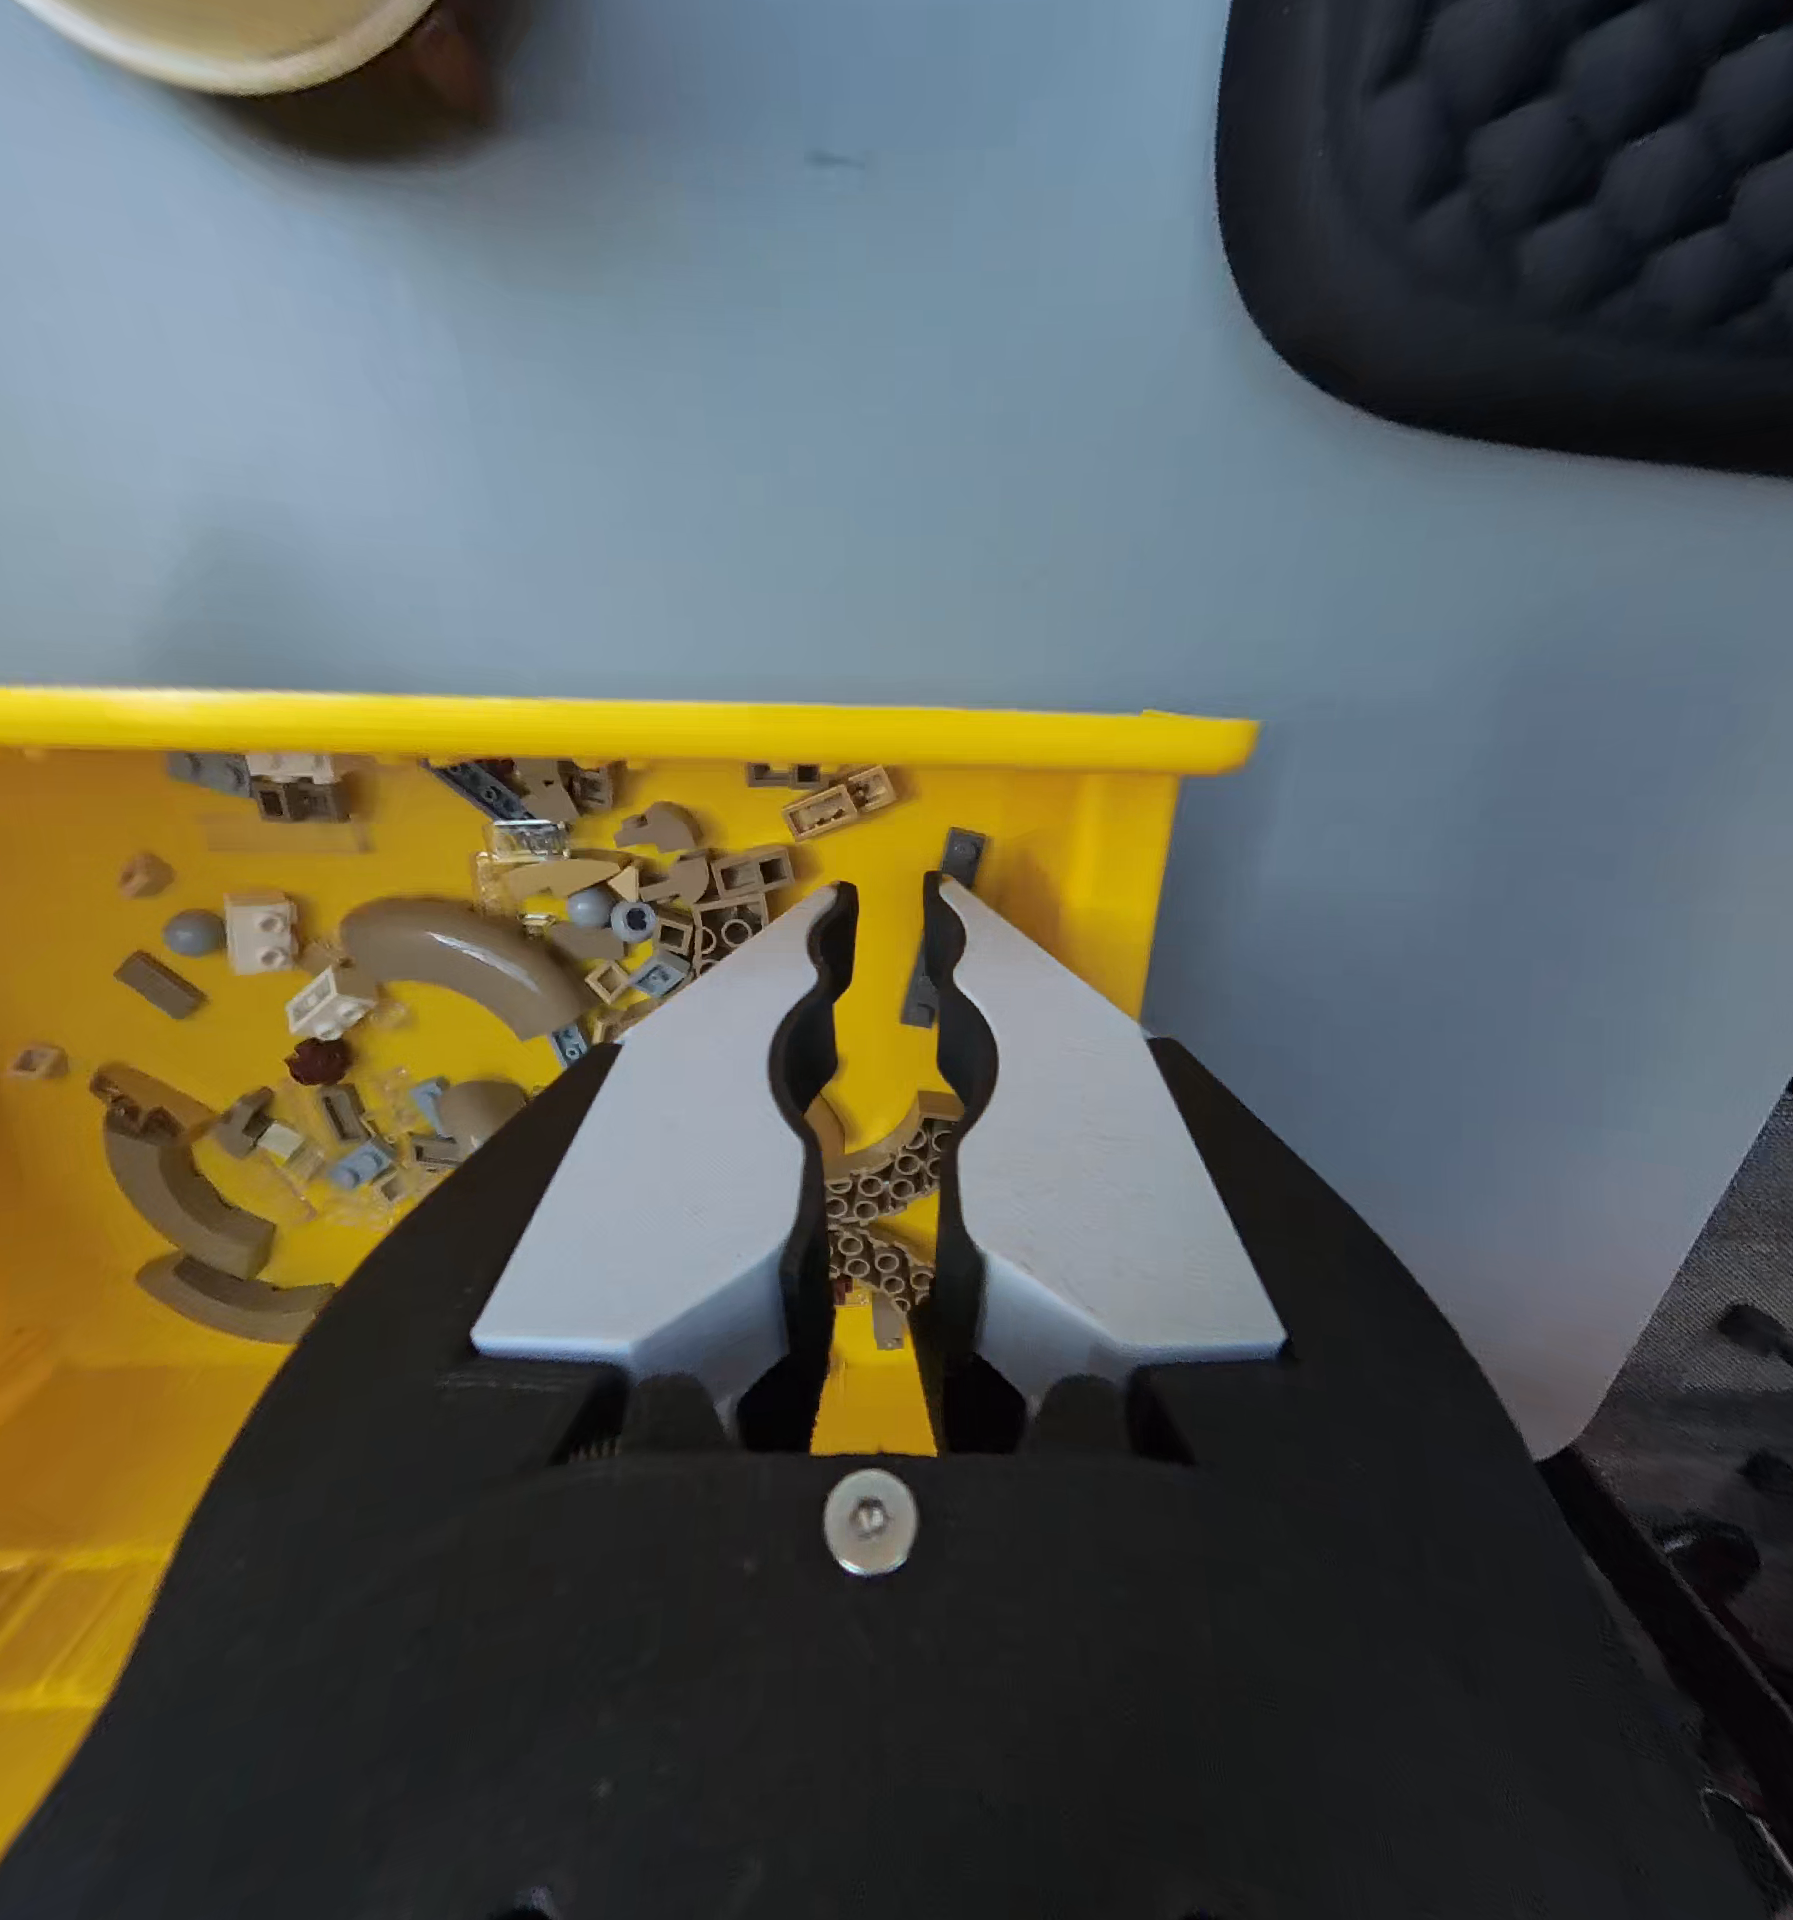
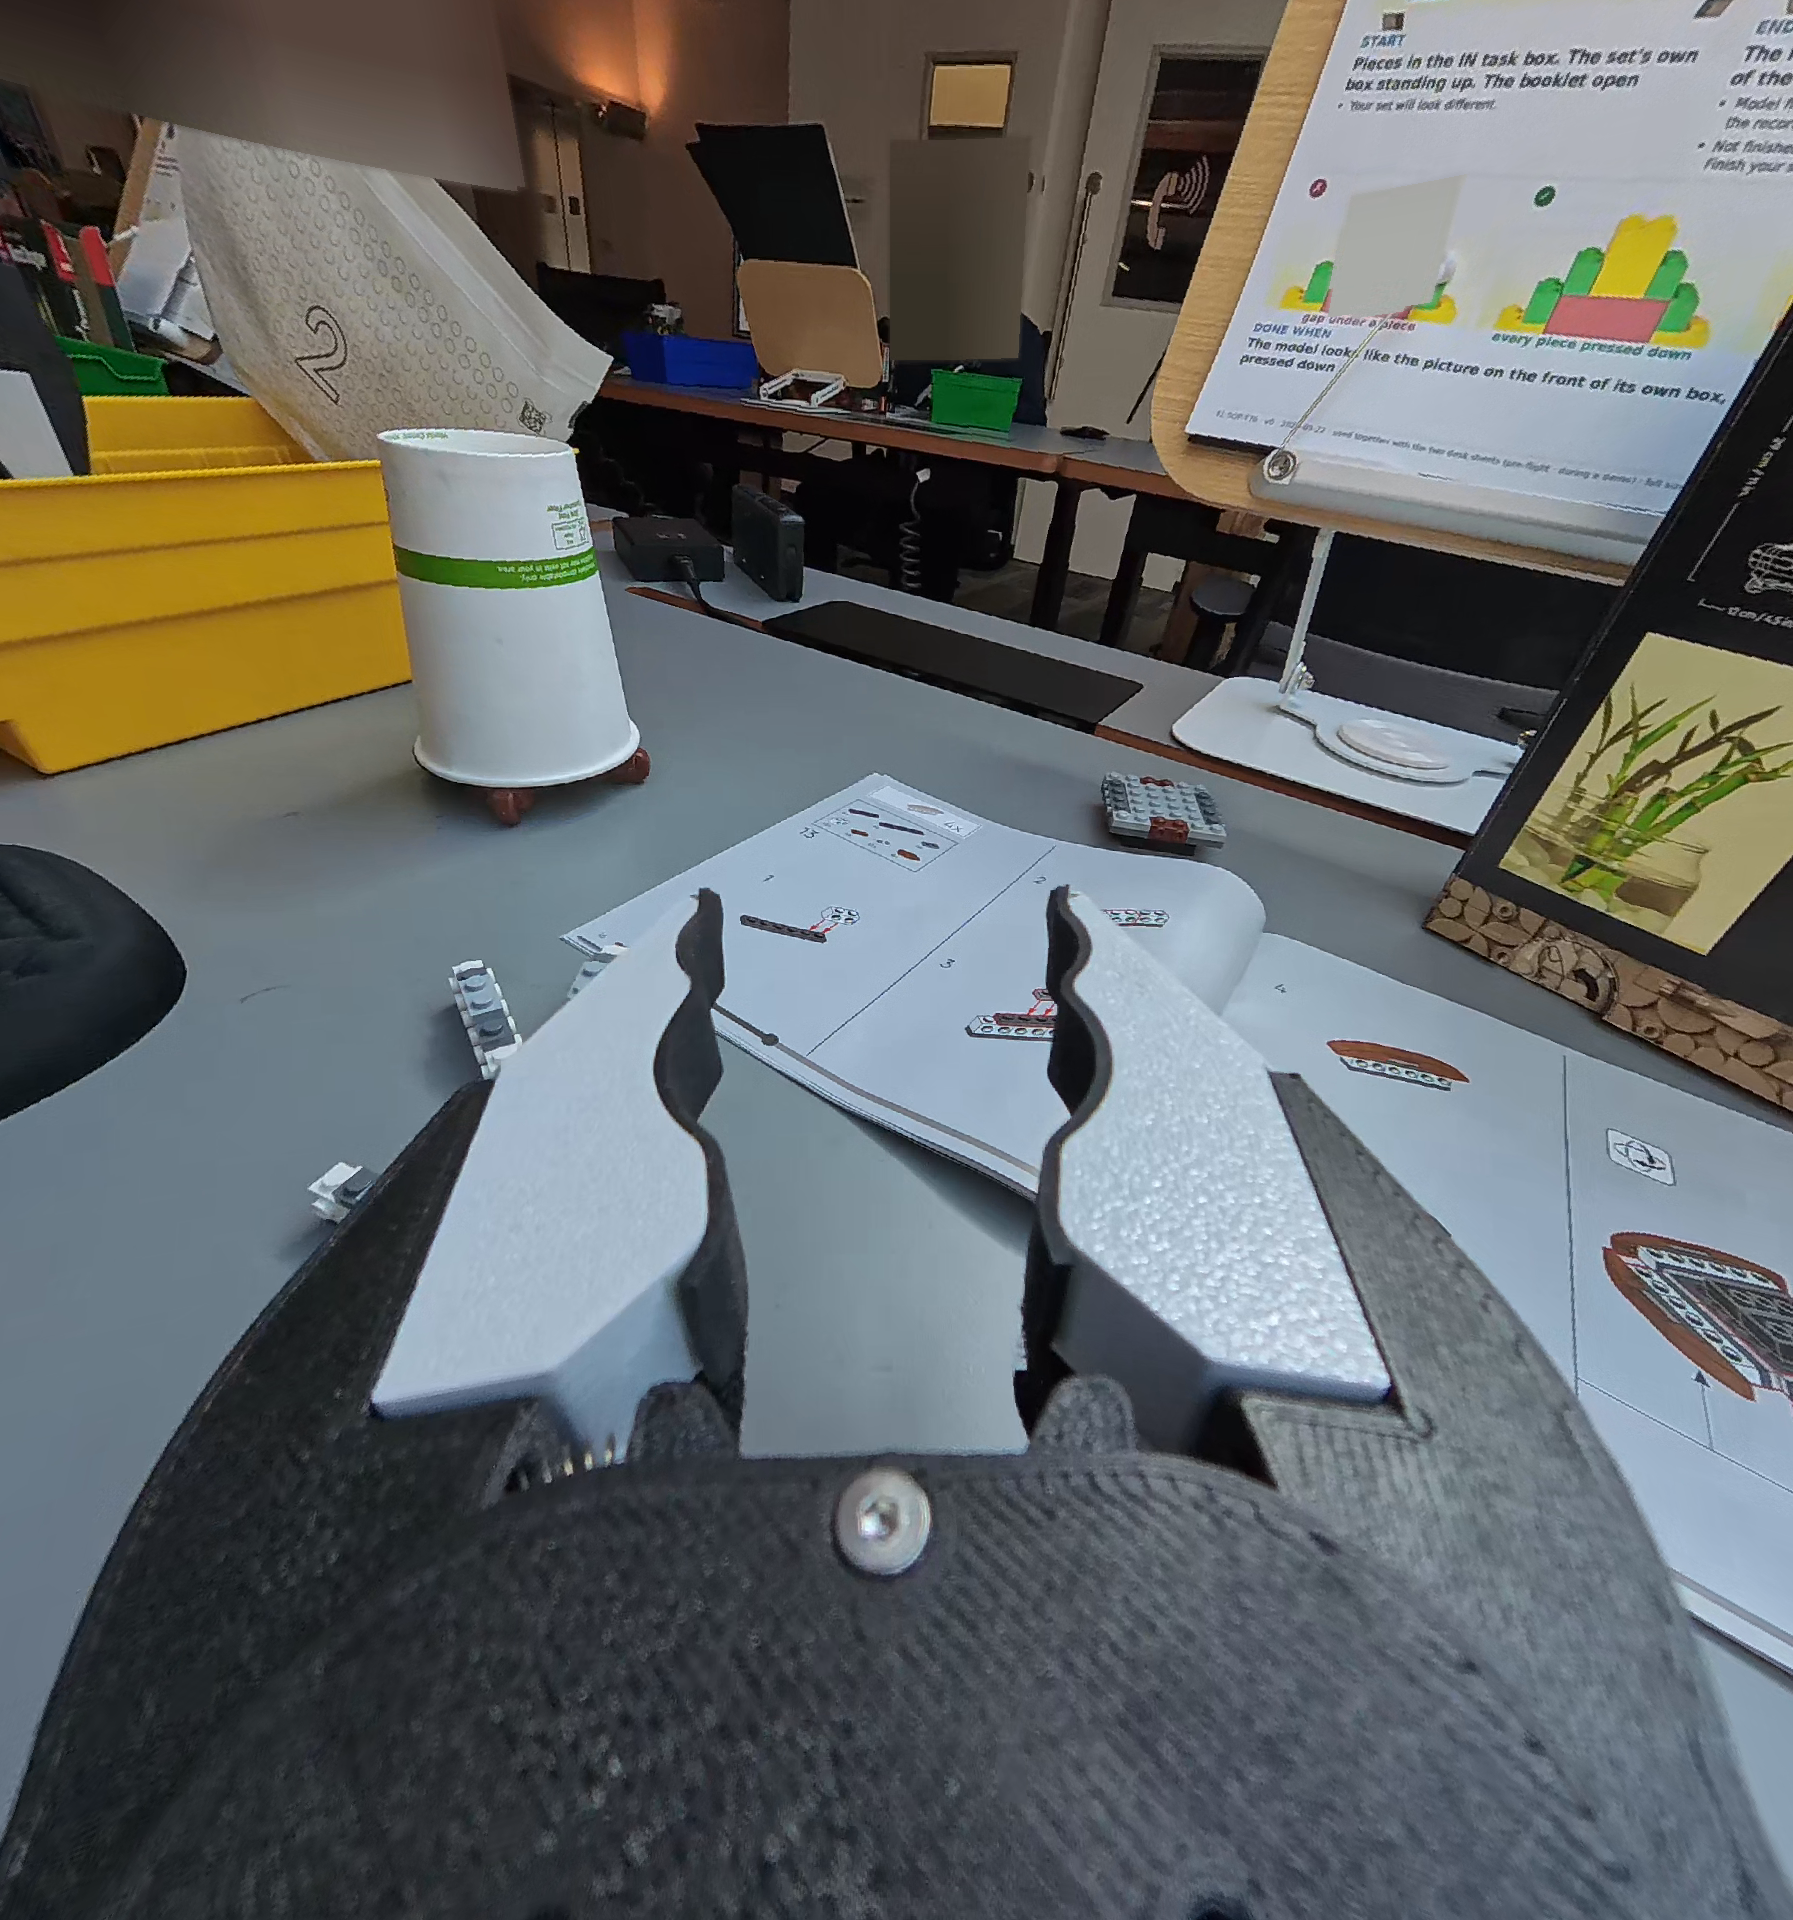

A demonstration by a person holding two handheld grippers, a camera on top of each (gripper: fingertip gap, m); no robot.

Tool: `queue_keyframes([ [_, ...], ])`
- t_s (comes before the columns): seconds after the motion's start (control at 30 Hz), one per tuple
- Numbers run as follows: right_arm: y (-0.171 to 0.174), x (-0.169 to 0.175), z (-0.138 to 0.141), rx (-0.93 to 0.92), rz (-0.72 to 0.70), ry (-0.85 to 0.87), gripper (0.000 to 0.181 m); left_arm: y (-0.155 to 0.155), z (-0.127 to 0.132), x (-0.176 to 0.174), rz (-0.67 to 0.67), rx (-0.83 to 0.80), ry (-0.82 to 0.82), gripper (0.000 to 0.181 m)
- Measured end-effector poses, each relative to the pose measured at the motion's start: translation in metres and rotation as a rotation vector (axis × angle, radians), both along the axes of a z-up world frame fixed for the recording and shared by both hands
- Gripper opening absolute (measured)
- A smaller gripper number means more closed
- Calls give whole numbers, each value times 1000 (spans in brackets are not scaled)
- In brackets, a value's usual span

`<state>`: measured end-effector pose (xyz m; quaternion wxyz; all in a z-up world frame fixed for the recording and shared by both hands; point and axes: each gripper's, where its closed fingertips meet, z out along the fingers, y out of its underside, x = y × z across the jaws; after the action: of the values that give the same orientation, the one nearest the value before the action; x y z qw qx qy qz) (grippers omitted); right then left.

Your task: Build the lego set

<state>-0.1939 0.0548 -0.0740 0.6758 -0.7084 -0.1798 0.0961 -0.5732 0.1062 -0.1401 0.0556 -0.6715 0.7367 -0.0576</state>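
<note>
Yellow plastic fills the left wrist view: the parts bin [image 1: 601, 727] lies under the left hand-held gripper [image 1: 890, 896], whose jaws stand a narrow gap apart and grip nothing. The likely target is a thin dark grey plate [image 1: 923, 992], lying just inside the right fingertip and touching its black pad, its long axis running roughly along the fingers toward the bin's far wall; a second small dark plate [image 1: 963, 854] sits just beyond that tip. To close on it, I judge the gripper must shift slightly right. Tan studded plates [image 1: 887, 1195] lie lower in the gap, and glossy tan arches [image 1: 456, 961] lie left of it among small loose bricks. The right hand-held gripper [image 2: 876, 904] hangs wide open and empty over the instruction booklet [image 2: 902, 977], well away from the bin [image 2: 165, 582]; a small grey studded assembly [image 2: 1162, 812] rests beyond the booklet on the grey tabletop [image 2: 196, 1299].
</note>
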Motion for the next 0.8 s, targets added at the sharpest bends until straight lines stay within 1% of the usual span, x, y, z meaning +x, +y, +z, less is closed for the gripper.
queue_keyframes([
  [0.03,0,0,1,3,1,3,61,-1,-1,2,-13,-9,-9,20],
  [0.07,-1,0,1,5,3,7,61,1,-2,1,-14,-3,1,24],
  [0.13,-1,1,2,13,4,14,61,-5,-8,-8,-24,-54,49,23],
  [0.17,-2,1,3,18,7,19,61,-8,-11,-9,-36,-72,52,16],
  [0.27,-3,1,4,23,14,30,61,-10,-16,-12,-80,-95,52,12],
  [0.3,-3,0,4,25,16,31,61,-10,-18,-15,-89,-92,68,13],
  [0.43,-3,-1,5,27,26,34,61,-7,-23,-30,-125,-62,163,6],
  [0.53,-4,0,5,27,26,36,61,-6,-24,-30,-141,-35,173,8],
  [0.6,-4,0,6,30,26,41,61,-4,-24,-30,-134,-20,170,10],
  [0.67,-4,0,6,32,30,47,61,-6,-24,-30,-120,-40,162,5],
  [0.8,-5,0,7,36,36,52,61,5,-24,-36,-48,-6,144,4],
])
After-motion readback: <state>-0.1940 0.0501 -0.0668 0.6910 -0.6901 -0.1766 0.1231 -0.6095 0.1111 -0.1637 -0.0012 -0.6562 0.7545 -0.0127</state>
